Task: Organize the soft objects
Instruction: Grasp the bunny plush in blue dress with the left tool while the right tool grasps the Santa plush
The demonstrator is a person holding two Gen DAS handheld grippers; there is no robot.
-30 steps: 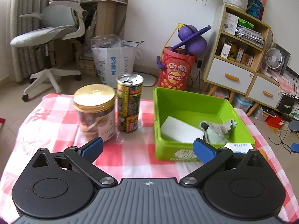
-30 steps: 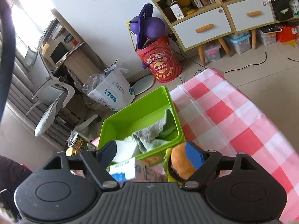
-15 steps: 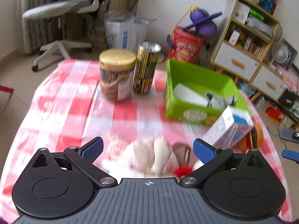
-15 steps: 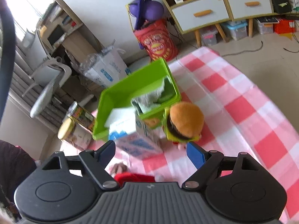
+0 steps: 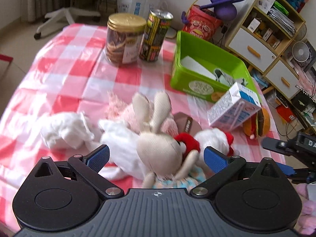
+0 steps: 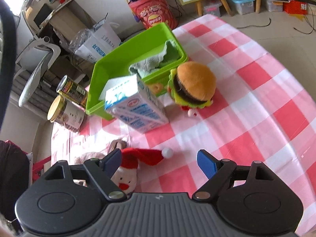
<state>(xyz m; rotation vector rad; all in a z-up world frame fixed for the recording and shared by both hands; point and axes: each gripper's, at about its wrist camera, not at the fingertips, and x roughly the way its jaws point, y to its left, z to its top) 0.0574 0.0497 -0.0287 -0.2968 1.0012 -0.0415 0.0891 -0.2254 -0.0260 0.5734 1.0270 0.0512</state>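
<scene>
Hovering wide open, the left gripper (image 5: 156, 157) frames a beige plush rabbit (image 5: 158, 138) amid the near soft-toy heap; light and squashy, best pinched at its head. Rightward, the right gripper (image 6: 159, 163) gapes empty beside a Santa plush (image 6: 128, 169).

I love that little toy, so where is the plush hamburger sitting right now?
In the right wrist view the plush hamburger stands on the checked tablecloth, against the green bin's near corner, just right of the milk carton.
</scene>
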